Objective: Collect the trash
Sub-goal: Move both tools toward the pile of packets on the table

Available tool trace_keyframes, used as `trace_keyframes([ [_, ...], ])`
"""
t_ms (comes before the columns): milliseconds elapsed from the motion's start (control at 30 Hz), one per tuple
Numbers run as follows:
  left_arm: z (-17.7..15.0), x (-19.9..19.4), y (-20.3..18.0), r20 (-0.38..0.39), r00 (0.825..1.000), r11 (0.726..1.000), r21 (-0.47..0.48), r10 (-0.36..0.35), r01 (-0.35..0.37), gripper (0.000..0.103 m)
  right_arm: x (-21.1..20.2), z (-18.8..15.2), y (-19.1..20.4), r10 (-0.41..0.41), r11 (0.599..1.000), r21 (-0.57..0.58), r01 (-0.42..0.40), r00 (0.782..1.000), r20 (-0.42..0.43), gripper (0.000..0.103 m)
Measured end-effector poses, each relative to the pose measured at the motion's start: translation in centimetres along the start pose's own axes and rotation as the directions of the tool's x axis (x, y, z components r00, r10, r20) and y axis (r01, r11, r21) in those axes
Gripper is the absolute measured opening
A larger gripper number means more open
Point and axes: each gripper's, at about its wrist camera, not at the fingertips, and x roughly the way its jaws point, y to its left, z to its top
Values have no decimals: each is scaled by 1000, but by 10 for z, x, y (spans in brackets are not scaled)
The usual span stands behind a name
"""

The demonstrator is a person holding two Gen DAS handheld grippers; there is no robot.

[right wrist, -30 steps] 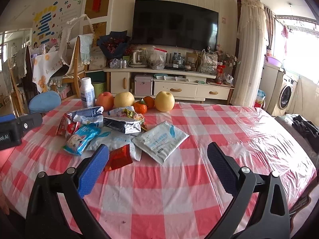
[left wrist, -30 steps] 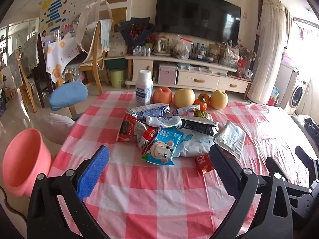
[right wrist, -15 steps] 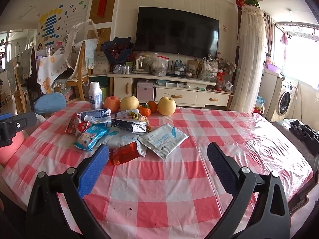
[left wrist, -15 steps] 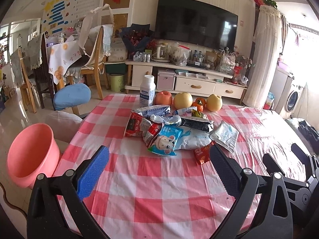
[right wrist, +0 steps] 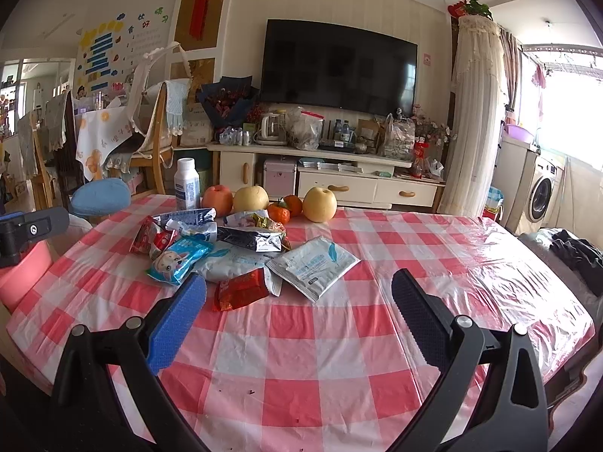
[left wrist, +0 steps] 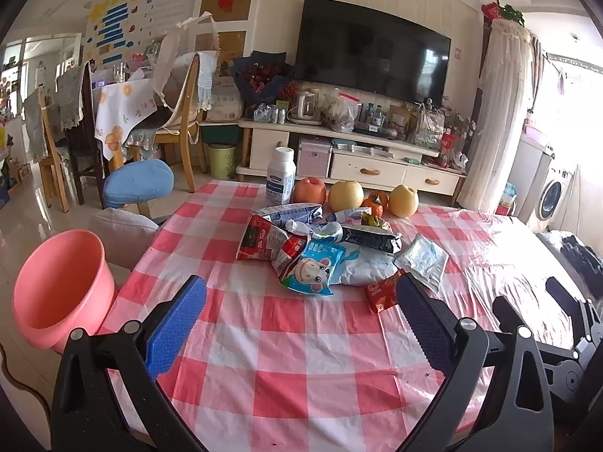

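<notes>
A heap of snack wrappers (left wrist: 320, 248) lies mid-table on the red-checked cloth (left wrist: 286, 339); it also shows in the right wrist view (right wrist: 233, 248). It includes a light blue cartoon packet (left wrist: 311, 269), a small red packet (left wrist: 382, 290) (right wrist: 241, 288), a white-grey pouch (left wrist: 424, 258) (right wrist: 314, 265) and a black foil bag (left wrist: 371, 239). A pink bin (left wrist: 60, 286) stands off the table's left edge. My left gripper (left wrist: 299, 318) is open and empty, short of the heap. My right gripper (right wrist: 299, 318) is open and empty, near the red packet.
A white bottle (left wrist: 280, 177), apples, pears and small oranges (left wrist: 345, 196) stand behind the heap. A blue stool (left wrist: 137, 184) and wooden chairs are left of the table. A TV cabinet (left wrist: 358, 158) lines the far wall. Dark clothing (right wrist: 576, 256) lies at right.
Both grippers have pulled back and risen from the heap, so the wrappers look smaller and farther away. Both jaws stay open. Nothing on the table has moved.
</notes>
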Motion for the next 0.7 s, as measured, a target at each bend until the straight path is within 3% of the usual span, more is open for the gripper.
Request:
trace_keyframes([
  [333, -6, 8, -1, 2, 1000, 999, -41, -24, 24, 99, 11, -5, -4, 15, 1000, -14, -16, 999, -40, 100],
  [700, -13, 14, -30, 30, 999, 991, 127, -35, 31, 99, 41, -17, -14, 13, 1000, -9, -14, 995, -101, 99],
])
